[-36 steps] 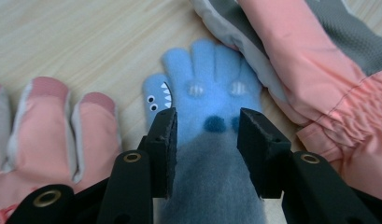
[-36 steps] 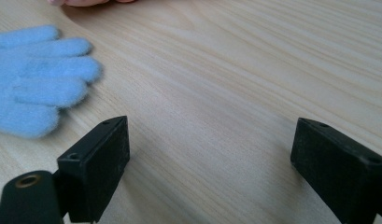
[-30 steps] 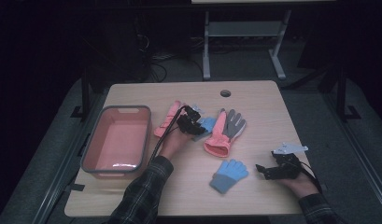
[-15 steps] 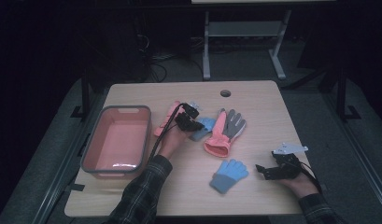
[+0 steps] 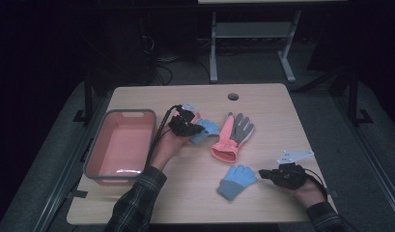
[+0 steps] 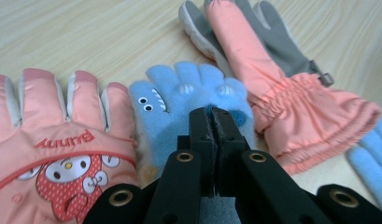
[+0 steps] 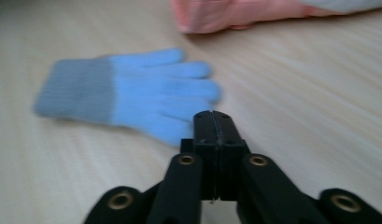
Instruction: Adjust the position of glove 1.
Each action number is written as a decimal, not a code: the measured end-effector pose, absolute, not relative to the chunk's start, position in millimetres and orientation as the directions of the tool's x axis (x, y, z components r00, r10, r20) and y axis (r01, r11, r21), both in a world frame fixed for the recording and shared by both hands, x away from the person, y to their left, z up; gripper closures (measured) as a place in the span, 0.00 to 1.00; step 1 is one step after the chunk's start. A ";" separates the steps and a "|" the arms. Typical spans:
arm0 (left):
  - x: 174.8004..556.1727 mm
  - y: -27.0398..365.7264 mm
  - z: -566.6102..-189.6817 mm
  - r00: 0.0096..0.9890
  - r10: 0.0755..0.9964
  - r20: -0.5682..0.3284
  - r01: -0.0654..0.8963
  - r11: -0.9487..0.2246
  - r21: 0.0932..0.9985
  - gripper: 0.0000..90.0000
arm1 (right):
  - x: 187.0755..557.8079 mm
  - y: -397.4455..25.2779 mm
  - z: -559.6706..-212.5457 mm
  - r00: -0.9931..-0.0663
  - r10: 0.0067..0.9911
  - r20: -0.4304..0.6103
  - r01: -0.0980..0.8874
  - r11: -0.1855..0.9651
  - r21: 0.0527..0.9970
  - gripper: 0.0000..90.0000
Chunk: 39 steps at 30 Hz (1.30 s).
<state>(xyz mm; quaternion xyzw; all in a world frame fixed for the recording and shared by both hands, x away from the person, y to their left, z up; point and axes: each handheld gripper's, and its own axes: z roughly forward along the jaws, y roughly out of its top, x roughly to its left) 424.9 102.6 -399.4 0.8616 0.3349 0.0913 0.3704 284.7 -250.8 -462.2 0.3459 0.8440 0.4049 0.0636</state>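
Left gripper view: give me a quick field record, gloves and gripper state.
left gripper: shut, over the blue monster-face glove; grip on it not certain
left of it: pink cartoon glove
right of it: pink and grey glove
near right gripper: plain blue knit glove, not held
bin: holds no gloves

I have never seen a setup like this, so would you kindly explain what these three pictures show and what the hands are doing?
A person sits at a wooden table and holds a two-jaw tool in each hand. The high view looks down from above; the other two pictures come from cameras riding on each tool, looking along its black jaws. On the table lie a pink tub, a pink cartoon glove, a blue shark-face glove, a pink and grey glove and a plain blue knit glove. The left tongs are over the shark-face glove, jaws together; whether they pinch it is unclear. The right tongs are shut, beside the knit glove.
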 end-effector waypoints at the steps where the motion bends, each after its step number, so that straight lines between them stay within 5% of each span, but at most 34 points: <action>1: 424.9 102.6 -399.4 0.759 0.645 -0.091 0.510 -0.501 0.699 0.98 | 283.2 -245.9 -462.5 -0.766 0.613 0.193 0.537 0.446 0.716 1.00; 9: 409.4 117.7 -389.6 0.769 0.623 -0.142 0.506 -0.458 0.731 0.98 | 272.4 -207.8 -465.6 -0.849 0.481 0.218 0.479 0.527 0.702 1.00; 27: 381.1 130.8 -385.3 0.807 0.573 -0.143 0.469 -0.474 0.745 0.98 | 276.5 -166.2 -467.3 -0.869 0.446 0.213 0.452 0.540 0.711 0.99; 39: 356.2 120.5 -384.5 0.843 0.509 -0.175 0.443 -0.471 0.763 0.98 | 287.6 -209.8 -456.2 -0.785 0.595 0.169 0.497 0.444 0.746 0.55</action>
